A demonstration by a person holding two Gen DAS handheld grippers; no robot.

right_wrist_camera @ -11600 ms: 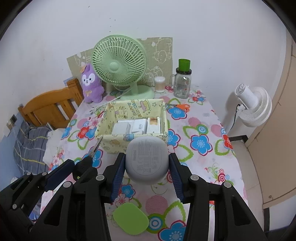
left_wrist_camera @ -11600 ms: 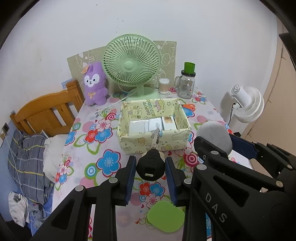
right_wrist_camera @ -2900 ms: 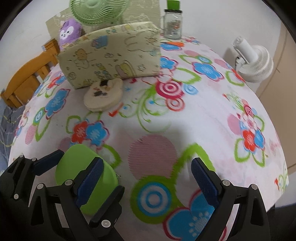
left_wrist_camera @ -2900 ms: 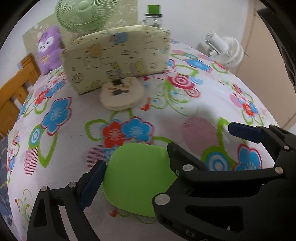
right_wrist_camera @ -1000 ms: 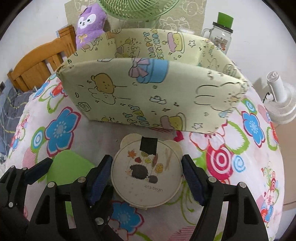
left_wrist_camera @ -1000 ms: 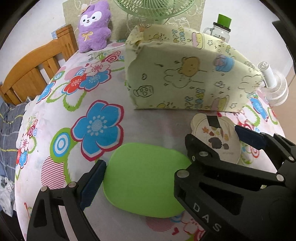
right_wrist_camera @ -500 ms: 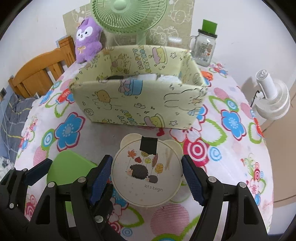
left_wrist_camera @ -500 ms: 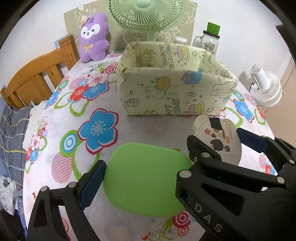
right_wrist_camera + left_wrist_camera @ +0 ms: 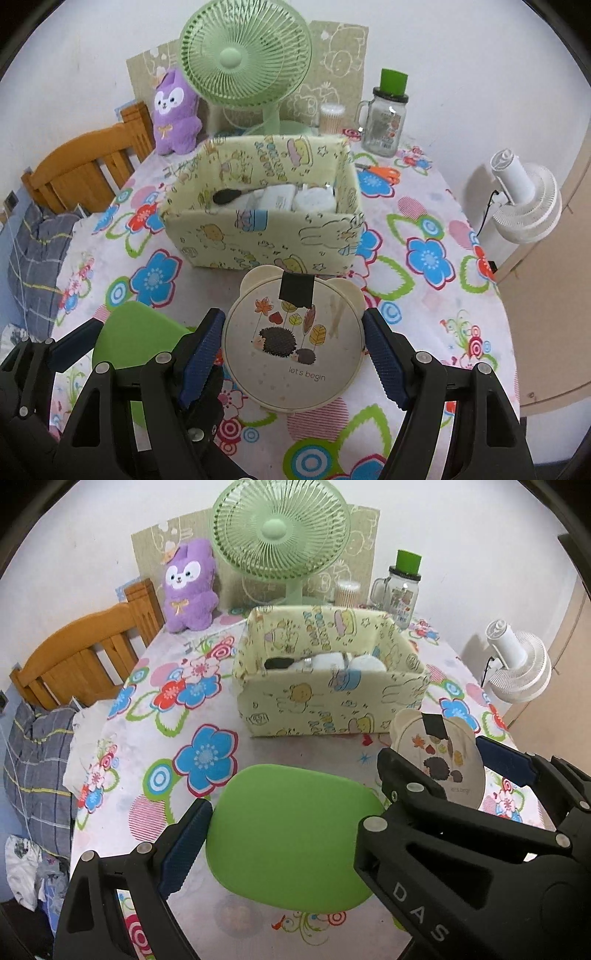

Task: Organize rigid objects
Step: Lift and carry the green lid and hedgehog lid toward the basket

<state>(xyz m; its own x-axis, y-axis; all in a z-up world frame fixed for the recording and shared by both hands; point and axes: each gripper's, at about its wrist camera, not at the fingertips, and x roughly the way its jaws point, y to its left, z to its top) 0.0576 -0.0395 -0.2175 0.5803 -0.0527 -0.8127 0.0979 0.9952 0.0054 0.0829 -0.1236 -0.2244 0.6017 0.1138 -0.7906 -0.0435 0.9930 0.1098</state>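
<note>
While hovering above the flowered tablecloth [image 9: 155,738], clamping a smooth, matte green rounded-rectangle case [image 9: 291,842] between the ribbed blue pads of the left gripper [image 9: 291,834], lifted clear of the cloth. Gripping, in the right gripper [image 9: 293,341], a cream round tin [image 9: 293,343] with two small bear ears, glossy lid printed with a hedgehog and leaves (a strip of black tape across its far edge); ribbed blue fingers [image 9: 201,350] pressing both sides. Sitting just beyond both held pieces: a soft-walled rectangular fabric box [image 9: 266,236], pale yellow with cartoon prints, holding white blocky items and a black rounded piece. Standing behind the box: a green plastic desk fan [image 9: 280,528] with a wire-ribbed grille, a fuzzy purple plush [image 9: 188,587], a clear glass jar [image 9: 384,122] with a handle and a green cap. Lying beside the jar, orange-handled scissors [image 9: 380,170].
</note>
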